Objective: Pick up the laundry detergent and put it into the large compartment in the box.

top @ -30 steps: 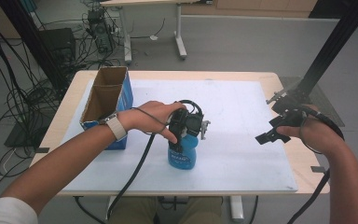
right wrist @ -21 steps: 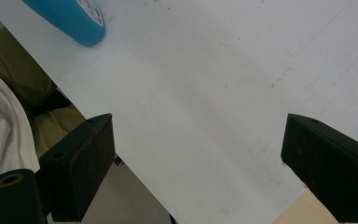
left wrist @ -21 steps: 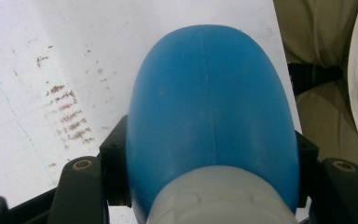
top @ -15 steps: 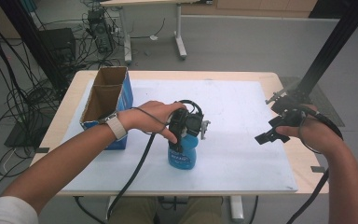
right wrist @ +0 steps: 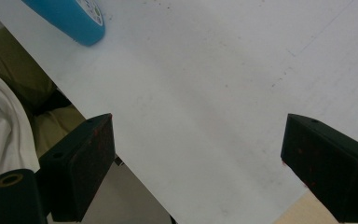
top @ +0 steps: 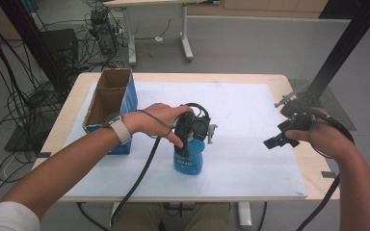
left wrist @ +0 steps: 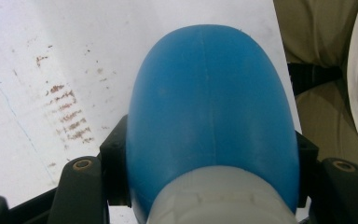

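Left gripper [top: 192, 137] clamped across rigid, probably slippery blue plastic spray bottle [top: 188, 160] beneath its cap; right gripper [top: 289, 132] open, well aside.

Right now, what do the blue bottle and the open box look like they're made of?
The bottle looks like plastic: a smooth, slightly glossy blue body with a moulding seam down it and a paler neck. The box looks like cardboard, plain brown and matte inside with blue printed outer walls.
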### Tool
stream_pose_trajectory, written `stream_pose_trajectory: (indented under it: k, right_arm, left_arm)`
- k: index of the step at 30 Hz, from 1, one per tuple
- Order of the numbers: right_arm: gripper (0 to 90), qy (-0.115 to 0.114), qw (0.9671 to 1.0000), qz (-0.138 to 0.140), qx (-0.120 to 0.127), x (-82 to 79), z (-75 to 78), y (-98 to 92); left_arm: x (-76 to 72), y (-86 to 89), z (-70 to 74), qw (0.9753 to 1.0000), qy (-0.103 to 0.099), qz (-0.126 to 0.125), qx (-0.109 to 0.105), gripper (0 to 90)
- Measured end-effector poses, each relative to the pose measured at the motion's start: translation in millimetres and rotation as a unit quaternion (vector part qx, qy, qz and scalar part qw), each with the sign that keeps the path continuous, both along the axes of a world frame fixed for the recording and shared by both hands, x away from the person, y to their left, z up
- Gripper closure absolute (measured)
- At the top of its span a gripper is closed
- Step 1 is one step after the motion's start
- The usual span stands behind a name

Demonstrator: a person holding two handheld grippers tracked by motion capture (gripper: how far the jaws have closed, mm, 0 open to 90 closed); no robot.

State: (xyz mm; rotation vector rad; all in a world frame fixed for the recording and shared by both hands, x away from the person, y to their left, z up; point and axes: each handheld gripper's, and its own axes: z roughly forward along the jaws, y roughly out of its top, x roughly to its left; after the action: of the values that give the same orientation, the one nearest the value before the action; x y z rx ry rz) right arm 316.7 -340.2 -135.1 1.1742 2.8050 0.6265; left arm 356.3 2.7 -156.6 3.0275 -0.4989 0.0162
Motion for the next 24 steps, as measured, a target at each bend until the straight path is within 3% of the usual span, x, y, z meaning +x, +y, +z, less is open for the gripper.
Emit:
stream_pose_trajectory:
  k: [24]
  right_arm:
    - [10.0,-0.008,0.9999,-0.004,0.006,-9.5,-0.6,-7.1]
  left_arm:
    - [-2.7,-2.1,0.6,0.9999,-0.004,0.008,0.005,37.8]
